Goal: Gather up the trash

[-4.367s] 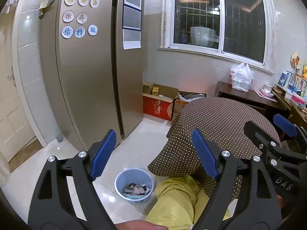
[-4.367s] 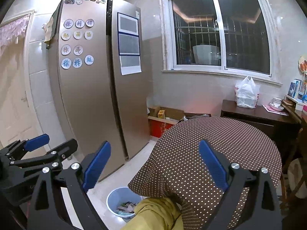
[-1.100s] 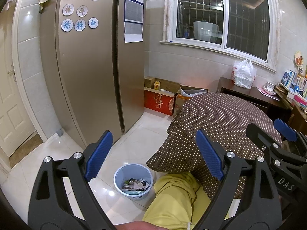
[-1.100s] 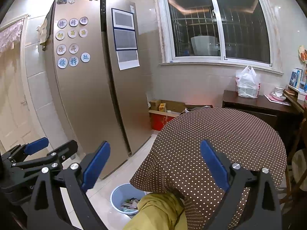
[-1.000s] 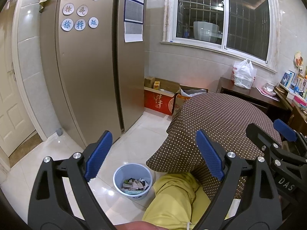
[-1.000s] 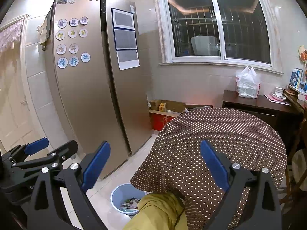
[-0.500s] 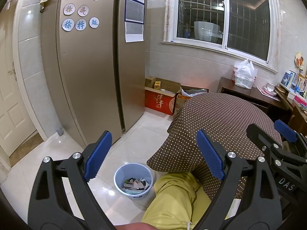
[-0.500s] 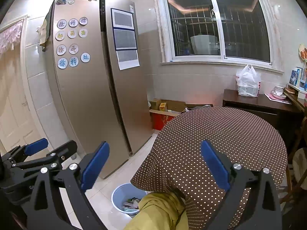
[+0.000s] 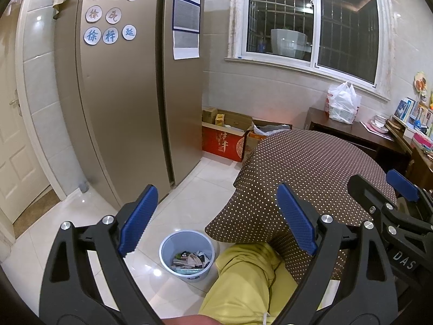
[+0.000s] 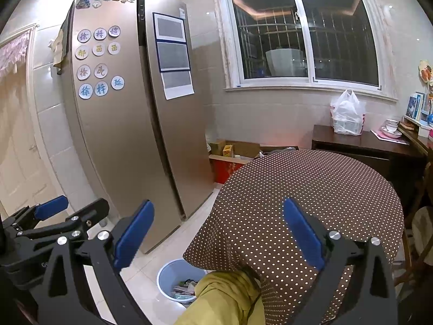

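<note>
1. Tongs first: we see the left tongs spread wide, with nothing between them.
2. We see the right tongs spread wide too, with nothing held.
3. Below and between the left tongs, a blue bin sits on the white floor, with trash inside.
4. A yellow knee is just beside the bin.
5. The dotted brown surface lies ahead of the right tongs.

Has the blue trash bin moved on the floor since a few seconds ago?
No. The blue trash bin sits at the same spot beside the tablecloth corner; only the cameras shifted slightly.
</note>
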`<move>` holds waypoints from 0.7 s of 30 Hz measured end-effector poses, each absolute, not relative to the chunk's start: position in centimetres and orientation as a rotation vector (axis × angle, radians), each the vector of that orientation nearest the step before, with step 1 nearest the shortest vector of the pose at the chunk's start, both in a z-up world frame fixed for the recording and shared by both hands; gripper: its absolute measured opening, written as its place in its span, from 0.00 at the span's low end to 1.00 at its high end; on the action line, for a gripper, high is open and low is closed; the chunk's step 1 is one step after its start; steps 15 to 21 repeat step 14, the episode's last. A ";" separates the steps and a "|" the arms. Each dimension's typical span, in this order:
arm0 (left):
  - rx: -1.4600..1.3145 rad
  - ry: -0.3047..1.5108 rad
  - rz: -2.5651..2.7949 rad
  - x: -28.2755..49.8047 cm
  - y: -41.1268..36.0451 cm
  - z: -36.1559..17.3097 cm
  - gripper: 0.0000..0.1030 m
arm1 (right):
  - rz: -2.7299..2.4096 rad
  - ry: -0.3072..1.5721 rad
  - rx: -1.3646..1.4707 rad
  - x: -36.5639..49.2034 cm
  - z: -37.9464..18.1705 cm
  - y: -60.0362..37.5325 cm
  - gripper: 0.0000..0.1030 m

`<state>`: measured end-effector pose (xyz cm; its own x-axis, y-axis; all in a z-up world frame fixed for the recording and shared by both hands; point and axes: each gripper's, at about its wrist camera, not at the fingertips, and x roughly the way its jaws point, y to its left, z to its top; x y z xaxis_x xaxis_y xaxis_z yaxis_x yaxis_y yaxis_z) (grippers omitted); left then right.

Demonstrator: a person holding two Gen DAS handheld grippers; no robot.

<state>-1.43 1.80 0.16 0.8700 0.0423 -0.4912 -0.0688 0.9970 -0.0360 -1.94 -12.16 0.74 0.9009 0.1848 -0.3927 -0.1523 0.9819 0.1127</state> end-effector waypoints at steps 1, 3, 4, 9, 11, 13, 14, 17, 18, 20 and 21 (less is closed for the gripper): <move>-0.053 0.514 0.058 -1.4 1.7 0.2 0.86 | 0.175 0.415 0.080 -2.0 0.7 -12.1 0.92; -0.055 0.514 0.058 -1.4 1.7 0.2 0.86 | 0.176 0.416 0.081 -2.0 0.7 -12.1 0.92; -0.056 0.515 0.058 -1.4 1.8 0.2 0.86 | 0.176 0.416 0.082 -2.0 0.7 -12.1 0.92; -0.055 0.515 0.058 -1.4 1.7 0.1 0.86 | 0.176 0.418 0.083 -1.9 0.8 -12.1 0.92; -0.055 0.514 0.057 -1.4 1.7 0.1 0.86 | 0.176 0.417 0.083 -1.9 0.8 -12.0 0.92; -0.055 0.513 0.060 -1.4 1.7 0.1 0.86 | 0.176 0.418 0.084 -1.9 0.8 -11.9 0.92; -0.055 0.514 0.062 -1.4 1.6 0.1 0.86 | 0.176 0.418 0.084 -1.9 0.8 -11.9 0.92; -0.055 0.514 0.062 -1.4 1.6 0.1 0.86 | 0.176 0.418 0.084 -1.9 0.8 -11.9 0.92; -0.055 0.514 0.062 -1.4 1.6 0.1 0.86 | 0.176 0.418 0.084 -1.9 0.8 -11.9 0.92; -0.055 0.514 0.062 -1.4 1.6 0.1 0.86 | 0.176 0.418 0.084 -1.9 0.8 -11.9 0.92; -0.055 0.514 0.062 -1.4 1.6 0.1 0.86 | 0.176 0.418 0.084 -1.9 0.8 -11.9 0.92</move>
